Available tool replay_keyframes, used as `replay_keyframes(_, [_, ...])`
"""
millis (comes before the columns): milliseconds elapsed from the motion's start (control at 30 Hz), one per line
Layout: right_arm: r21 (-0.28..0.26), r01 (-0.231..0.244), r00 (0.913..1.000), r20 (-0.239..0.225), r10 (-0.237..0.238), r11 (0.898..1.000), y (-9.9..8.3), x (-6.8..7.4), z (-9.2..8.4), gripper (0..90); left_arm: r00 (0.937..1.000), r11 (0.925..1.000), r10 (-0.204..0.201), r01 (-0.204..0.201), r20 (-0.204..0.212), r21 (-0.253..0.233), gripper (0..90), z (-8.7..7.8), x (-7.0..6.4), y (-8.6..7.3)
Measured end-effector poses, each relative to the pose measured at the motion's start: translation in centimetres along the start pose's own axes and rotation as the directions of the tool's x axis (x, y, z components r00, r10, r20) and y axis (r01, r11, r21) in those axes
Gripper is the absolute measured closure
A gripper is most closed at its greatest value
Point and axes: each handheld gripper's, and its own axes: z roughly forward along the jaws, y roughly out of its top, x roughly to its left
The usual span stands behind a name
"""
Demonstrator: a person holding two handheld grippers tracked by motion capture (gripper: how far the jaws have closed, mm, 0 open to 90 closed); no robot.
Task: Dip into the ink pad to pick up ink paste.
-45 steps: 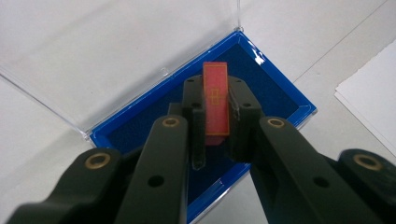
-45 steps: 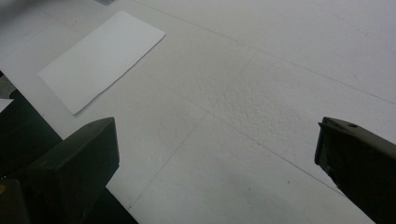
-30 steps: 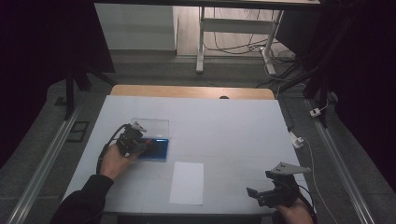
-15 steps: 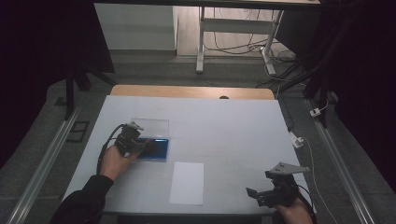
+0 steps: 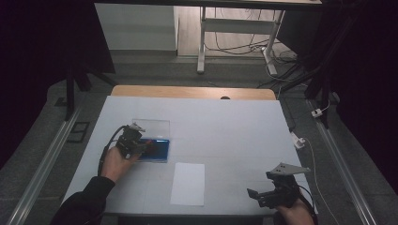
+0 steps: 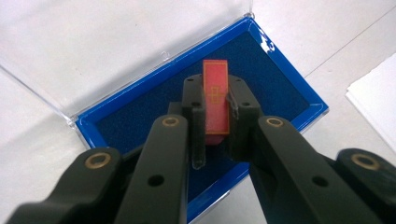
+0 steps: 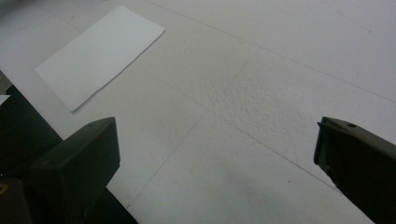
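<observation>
High view: the left gripper (image 5: 133,140) rests over an open blue case (image 5: 157,150) near the left edge of the white table (image 5: 234,126), its clear lid (image 5: 152,126) laid back flat behind it. A white sheet of paper (image 5: 187,183) lies just beside the case on the near side. The right gripper (image 5: 272,194) waits well apart at the near right corner.

Left gripper view: the jaws are closed on a small flat red card (image 6: 215,100) with fine gold lines, held upright above the case's (image 6: 289,88) dark blue felt lining. The step in hand appears to be lifting the card out; the next move likely calls for a straight, steady rise clear of the glossy plastic rim.

Right gripper view: the jaws stand wide apart with nothing between them, above the faintly textured table (image 7: 261,93) and the sheet of paper (image 7: 100,53).
</observation>
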Motion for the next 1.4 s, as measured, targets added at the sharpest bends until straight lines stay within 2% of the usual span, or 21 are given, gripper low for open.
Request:
replay_keyframes(300, [-0.010, -0.007, 1.0000, -0.003, 0.007, 1.000, 0.0, -0.1, -0.1, 1.8, 0.9965, 0.9983, 0.056, -0.055, -0.061, 0.020, 80.0, -0.1, -1.0, 0.3])
replay_keyframes(500, [-0.021, -0.011, 0.9999, -0.012, 0.011, 1.000, -0.1, -0.1, -0.2, 1.8, 0.9987, 0.9992, 0.037, -0.037, -0.036, 0.014, 79.9, -0.2, -0.5, 0.3])
replay_keyframes(733, [-0.027, -0.019, 0.9997, -0.015, 0.019, 0.999, -0.1, -0.2, -0.2, 0.5, 0.9969, 0.9984, 0.056, -0.056, -0.056, 0.000, 79.8, -0.6, -0.9, 0.4])
replay_keyframes(1033, [-0.029, -0.024, 0.9996, -0.015, 0.023, 0.999, -0.1, -0.3, -0.3, 0.0, 0.9977, 0.9978, 0.056, -0.058, -0.037, -0.031, 79.8, -1.5, -0.8, 0.4])
replay_keyframes(1400, [-0.031, -0.024, 0.9996, -0.017, 0.023, 0.999, -0.2, -0.3, -0.3, 0.0, 0.9960, 0.9929, 0.089, -0.090, -0.009, -0.078, 79.7, -3.0, -1.3, 0.4])
